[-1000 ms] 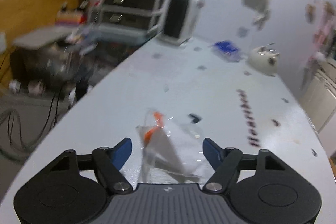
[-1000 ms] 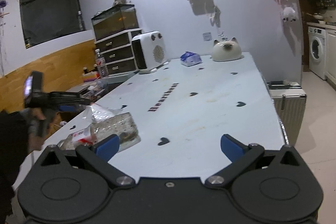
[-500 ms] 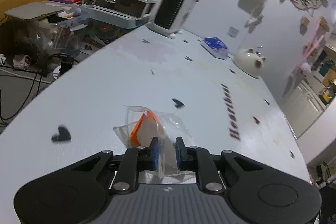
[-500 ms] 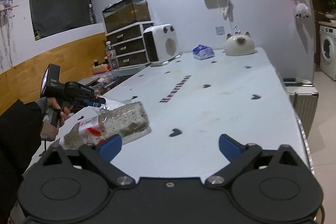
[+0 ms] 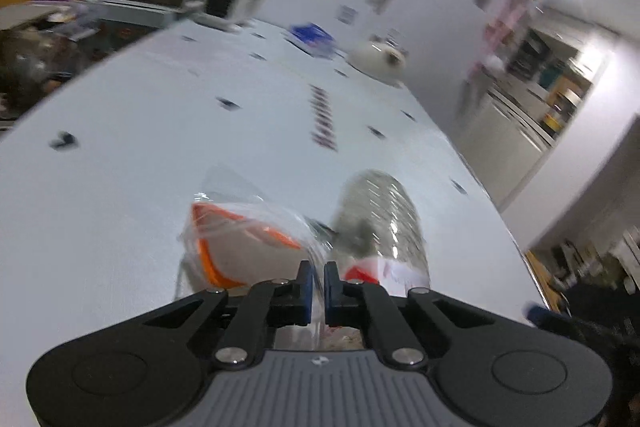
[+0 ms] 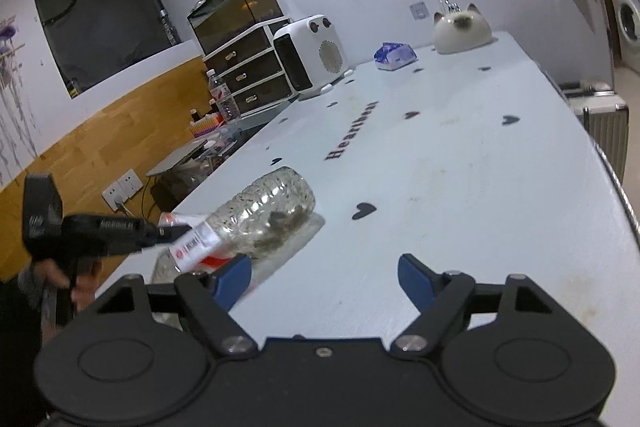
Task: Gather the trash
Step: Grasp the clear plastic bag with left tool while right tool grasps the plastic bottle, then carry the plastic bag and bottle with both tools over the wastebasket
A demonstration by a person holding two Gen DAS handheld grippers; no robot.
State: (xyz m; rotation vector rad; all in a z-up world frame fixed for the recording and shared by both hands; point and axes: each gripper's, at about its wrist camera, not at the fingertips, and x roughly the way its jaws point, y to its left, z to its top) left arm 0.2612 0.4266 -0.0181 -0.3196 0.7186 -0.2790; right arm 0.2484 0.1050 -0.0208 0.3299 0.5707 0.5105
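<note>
Pale blue and dotted with dark hearts, the table (image 6: 460,187) fills the middle of both views, its far end kept for a white heater (image 6: 312,57) and a cat-shaped ornament (image 6: 462,31). Low in the left wrist view, the left gripper (image 5: 316,279) has its jaws pressed together on a clear wrapper (image 5: 244,239) with orange edging, apparently to carry it off. Just right of it lies a plastic bottle (image 6: 260,215) on its side. The right gripper (image 6: 324,279), jaws spread and lately narrowing with nothing between them, sits beside the bottle, likely lining up.
</note>
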